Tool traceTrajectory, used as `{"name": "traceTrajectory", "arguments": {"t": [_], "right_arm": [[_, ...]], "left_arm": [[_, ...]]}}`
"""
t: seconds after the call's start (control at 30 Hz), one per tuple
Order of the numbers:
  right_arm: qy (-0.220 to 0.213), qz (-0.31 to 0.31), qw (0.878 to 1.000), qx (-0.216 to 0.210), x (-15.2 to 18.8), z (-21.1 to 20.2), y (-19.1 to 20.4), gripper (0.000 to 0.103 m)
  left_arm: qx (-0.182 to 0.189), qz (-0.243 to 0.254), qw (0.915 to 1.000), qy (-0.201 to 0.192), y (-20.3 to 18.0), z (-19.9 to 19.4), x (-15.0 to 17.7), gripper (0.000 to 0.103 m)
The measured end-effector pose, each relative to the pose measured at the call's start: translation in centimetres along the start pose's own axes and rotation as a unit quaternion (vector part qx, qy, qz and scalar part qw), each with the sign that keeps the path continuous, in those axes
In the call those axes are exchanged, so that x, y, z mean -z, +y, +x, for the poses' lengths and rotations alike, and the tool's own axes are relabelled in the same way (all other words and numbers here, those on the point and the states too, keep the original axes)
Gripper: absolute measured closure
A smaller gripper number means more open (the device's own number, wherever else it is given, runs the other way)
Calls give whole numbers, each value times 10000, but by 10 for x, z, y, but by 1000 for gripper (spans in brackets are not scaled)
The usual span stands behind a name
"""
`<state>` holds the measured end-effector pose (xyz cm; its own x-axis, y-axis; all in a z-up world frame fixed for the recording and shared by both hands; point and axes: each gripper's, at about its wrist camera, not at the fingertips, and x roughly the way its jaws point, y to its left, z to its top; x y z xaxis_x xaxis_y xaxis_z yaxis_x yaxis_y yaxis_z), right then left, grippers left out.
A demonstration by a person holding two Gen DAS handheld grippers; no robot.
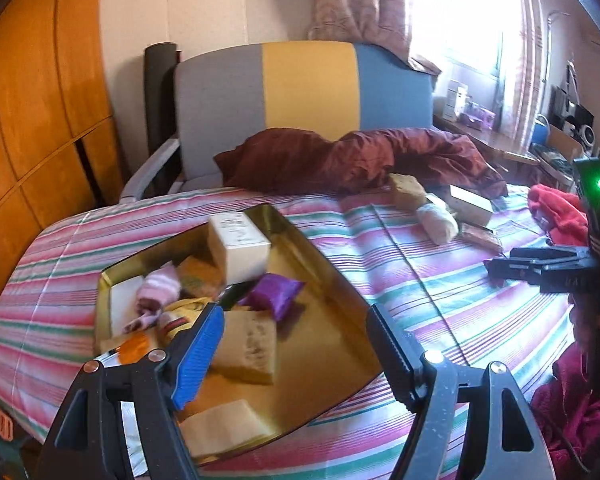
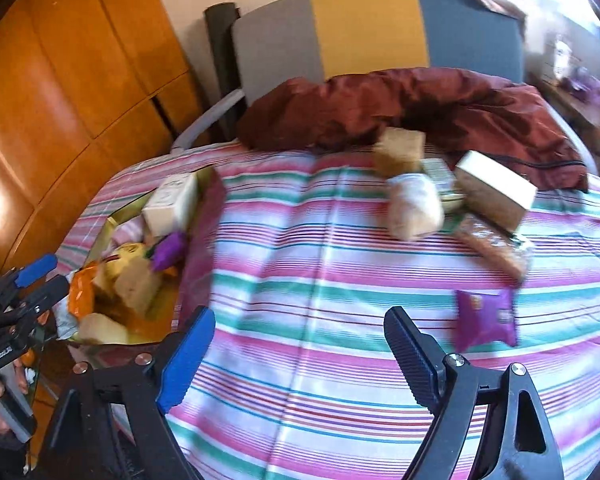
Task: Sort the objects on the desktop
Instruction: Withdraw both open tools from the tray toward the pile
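A gold metal tray [image 1: 332,280] lies on the striped bedspread and holds a white box [image 1: 240,246], a purple packet [image 1: 276,294], a pink striped sock [image 1: 158,294], a tan sponge [image 1: 250,346] and other items. My left gripper [image 1: 296,354] is open and empty over the tray's near part. My right gripper [image 2: 300,360] is open and empty above bare bedspread; it also shows in the left wrist view [image 1: 540,270]. A second purple packet [image 2: 486,318] lies just right of it. Farther back lie a sponge [image 2: 400,150], a white roll [image 2: 414,206], a box [image 2: 496,192] and a brown packet [image 2: 496,248].
A dark red quilt [image 1: 364,156] lies bunched at the back before a grey, yellow and blue headboard [image 1: 308,88]. A wooden wardrobe [image 1: 32,100] stands left. Red cloth [image 1: 556,210] lies at the right edge. A cluttered desk [image 1: 500,140] stands under the window.
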<state>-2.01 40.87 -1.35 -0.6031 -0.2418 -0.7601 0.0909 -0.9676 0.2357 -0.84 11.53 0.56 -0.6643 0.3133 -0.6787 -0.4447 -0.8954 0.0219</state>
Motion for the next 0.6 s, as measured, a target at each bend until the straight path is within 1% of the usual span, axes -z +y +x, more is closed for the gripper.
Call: {"name": "traceTrajectory", "arguments": {"t": [0.17,0.4,0.6], "right_arm": [[9,220,9993,315,-4,-5,-35,16],[28,575,9957,732,-12,-7,-87,16],[-6,690,9925,1012,-23,-2,-118,16]], "left_arm": [[253,109,9995,135,-17,13,-2,28],[516,225,9979,328,-35,29,-3,28],[625,245,9966,487,-45,43,-7,28]]}}
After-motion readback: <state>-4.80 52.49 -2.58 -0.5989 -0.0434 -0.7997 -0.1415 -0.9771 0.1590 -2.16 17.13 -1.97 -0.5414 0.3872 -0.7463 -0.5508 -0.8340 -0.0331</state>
